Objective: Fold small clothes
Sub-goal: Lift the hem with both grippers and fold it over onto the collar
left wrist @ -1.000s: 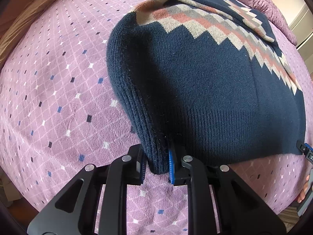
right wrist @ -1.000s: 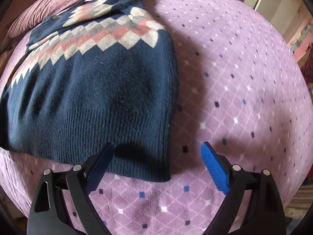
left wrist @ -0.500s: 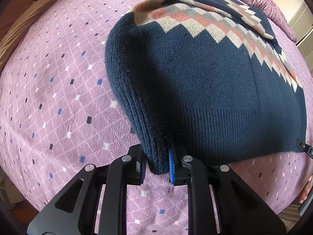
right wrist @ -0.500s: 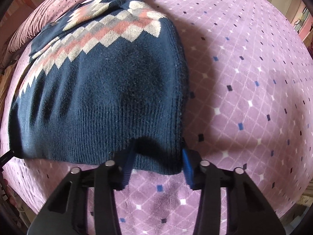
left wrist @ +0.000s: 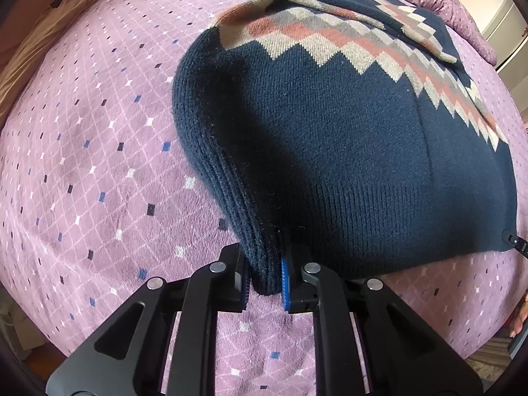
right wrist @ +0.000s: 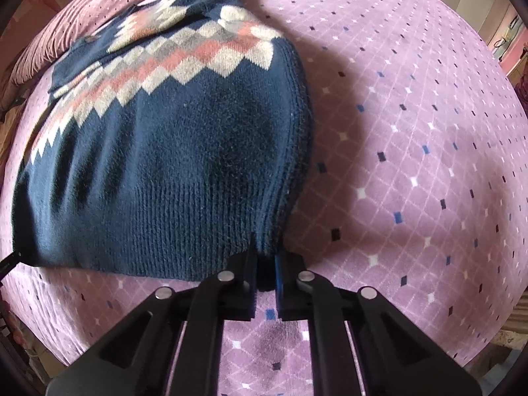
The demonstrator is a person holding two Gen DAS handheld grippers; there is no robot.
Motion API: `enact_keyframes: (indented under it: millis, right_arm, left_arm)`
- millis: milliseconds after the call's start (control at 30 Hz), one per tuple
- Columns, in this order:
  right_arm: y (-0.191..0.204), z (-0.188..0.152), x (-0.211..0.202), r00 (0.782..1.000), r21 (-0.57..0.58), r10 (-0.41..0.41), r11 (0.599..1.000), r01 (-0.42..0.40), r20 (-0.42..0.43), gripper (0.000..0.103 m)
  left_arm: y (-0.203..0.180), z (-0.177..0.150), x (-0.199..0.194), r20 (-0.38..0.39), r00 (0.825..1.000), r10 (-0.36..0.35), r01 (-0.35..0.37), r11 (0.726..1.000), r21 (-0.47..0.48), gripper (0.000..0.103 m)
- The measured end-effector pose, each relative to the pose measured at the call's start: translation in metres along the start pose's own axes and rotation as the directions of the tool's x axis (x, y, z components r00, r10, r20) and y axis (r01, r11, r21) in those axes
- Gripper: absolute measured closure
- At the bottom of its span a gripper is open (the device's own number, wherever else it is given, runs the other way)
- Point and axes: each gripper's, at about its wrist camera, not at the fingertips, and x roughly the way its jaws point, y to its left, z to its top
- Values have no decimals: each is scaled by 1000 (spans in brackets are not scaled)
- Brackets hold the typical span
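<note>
Now we have the sweater (left wrist: 346, 151) lying on the bedspread (left wrist: 99, 132), navy knit with a zigzag band across its far half, and we hold it by its near hem at both corners. Our left gripper (left wrist: 264, 283) pinches the left hem corner, its pads pressed onto a thick bunch of ribbed knit; our right gripper (right wrist: 266, 277) is clamped on the right hem corner, jaws nearly together with only a narrow tuck of fabric between them. That thin bite on the right is our main worry: if we lift and carry the hem toward the collar, the heavy knit may slide out of that side, and the fold would land crooked. Uneven lifting could also drag the whole sweater along the plush bedspread instead of folding it. The sleeves look tucked over the far part, and a sharp pull might shake them loose. Beyond the sweater lies a ridge of bunched purple cover (right wrist: 49, 43); it seems far enough not to block the fold.
</note>
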Motion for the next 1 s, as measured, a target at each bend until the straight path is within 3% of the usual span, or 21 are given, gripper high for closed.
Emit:
enact_keyframes:
  millis: [167,333,667,1000]
  right_arm:
    - [-2,10,-19,1000,-7,19,1000,-19,20,95]
    - [11,43,-43,994,-46,53,998,-49,92,95]
    - [50,141,-46,964,-124,96,990,-66,250,96]
    - [73,256,-46,902,-179,111,983,-38,417,96]
  left_arm:
    - [3,9,-13,3,1000,-24,24,1000,-13,92]
    - [-8,33,-34,53,998,-36,35,999,23,92]
    - [-25,130,-37,188,982,-35,28,999,43,94]
    - [-28,238,-31,331,944,-3,-15,999,52,94]
